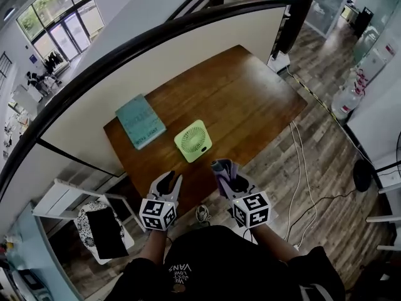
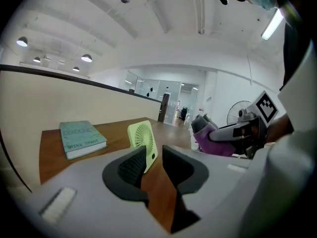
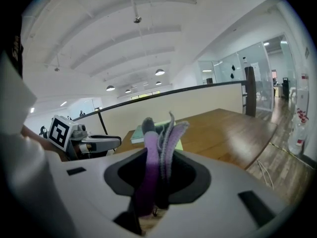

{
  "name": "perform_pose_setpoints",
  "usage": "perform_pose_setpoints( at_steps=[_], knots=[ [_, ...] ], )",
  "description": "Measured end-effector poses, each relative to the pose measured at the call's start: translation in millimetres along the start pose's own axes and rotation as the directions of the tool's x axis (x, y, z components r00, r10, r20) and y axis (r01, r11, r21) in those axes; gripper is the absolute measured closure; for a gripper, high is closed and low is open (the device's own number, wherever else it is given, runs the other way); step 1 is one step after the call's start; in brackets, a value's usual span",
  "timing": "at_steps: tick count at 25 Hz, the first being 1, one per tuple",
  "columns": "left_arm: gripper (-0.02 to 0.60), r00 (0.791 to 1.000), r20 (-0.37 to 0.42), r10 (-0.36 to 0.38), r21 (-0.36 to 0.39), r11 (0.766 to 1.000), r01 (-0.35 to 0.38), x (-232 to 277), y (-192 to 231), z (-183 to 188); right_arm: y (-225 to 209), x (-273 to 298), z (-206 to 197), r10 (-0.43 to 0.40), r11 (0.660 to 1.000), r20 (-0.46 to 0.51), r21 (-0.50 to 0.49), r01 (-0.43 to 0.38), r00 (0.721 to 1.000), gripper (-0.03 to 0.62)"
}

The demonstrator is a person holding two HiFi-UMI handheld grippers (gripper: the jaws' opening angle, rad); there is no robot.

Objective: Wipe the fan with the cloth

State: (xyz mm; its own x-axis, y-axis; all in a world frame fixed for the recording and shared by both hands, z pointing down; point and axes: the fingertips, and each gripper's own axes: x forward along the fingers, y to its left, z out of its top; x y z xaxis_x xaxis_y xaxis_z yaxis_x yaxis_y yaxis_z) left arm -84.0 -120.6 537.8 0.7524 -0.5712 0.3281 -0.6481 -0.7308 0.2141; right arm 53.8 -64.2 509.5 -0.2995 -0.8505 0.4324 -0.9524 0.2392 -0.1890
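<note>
One small pale green fan stands upright on a brown wooden table, close to the table's near edge and facing me, with its round slatted grille showing. Just beside it, to its left and a little further back, a teal book lies flat. Nothing is touching the fan. The cloth, purple with grey folds, is in my right gripper, whose jaws are pressed together on it so that a bunch of fabric stands up out of them. That gripper hovers near the table's front edge, to the right of the fan and apart from it. My left gripper hovers on the other side, in front of the fan and slightly to its left. Its jaws are apart with nothing between them, and the left gripper view shows only bare tabletop and one edge of the fan through the gap. A cream partition with a dark rail runs behind the table. I judge that wiping has not begun: the cloth is held and ready, but has not yet been brought to the fan. The next move calls for carrying the cloth forward and left to the grille. The fan looks light and narrow at its base, so it could tip or slide under a push. Steadying its frame with the empty left jaws would probably help.
</note>
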Motion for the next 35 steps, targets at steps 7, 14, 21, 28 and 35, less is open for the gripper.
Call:
perform_pose_setpoints(
  at_steps=[7,14,21,28,35],
  knots=[
    [0.494,0.999,-0.044,-0.028,-0.017,0.999,0.027,35.6,26.2,-3.4,-10.3,43.2,10.5,0.011,1.0,-0.031,-0.019,-0.011,0.999,0.477],
    [0.494,0.995,-0.094,-0.039,-0.047,0.998,0.035,64.0,33.1,-13.3,-15.7,76.4,13.7,0.059,0.997,-0.074,-0.048,-0.063,0.996,0.477],
    [0.494,0.994,-0.109,0.026,-0.072,0.997,-0.034,77.5,38.8,-23.6,-12.3,103.2,15.0,0.172,0.976,-0.139,-0.111,-0.188,0.975,0.477],
    [0.494,0.99,-0.121,0.079,-0.096,0.991,-0.091,94.2,46.0,-34.0,-14.0,126.3,15.5,0.26,0.943,-0.203,-0.156,-0.293,0.944,0.477],
    [0.494,0.991,-0.09,0.101,-0.133,0.985,-0.113,107.1,46.6,-26.0,6.1,139.7,21.0,0.342,0.893,-0.237,-0.221,-0.393,0.909,0.477]
  ],
)
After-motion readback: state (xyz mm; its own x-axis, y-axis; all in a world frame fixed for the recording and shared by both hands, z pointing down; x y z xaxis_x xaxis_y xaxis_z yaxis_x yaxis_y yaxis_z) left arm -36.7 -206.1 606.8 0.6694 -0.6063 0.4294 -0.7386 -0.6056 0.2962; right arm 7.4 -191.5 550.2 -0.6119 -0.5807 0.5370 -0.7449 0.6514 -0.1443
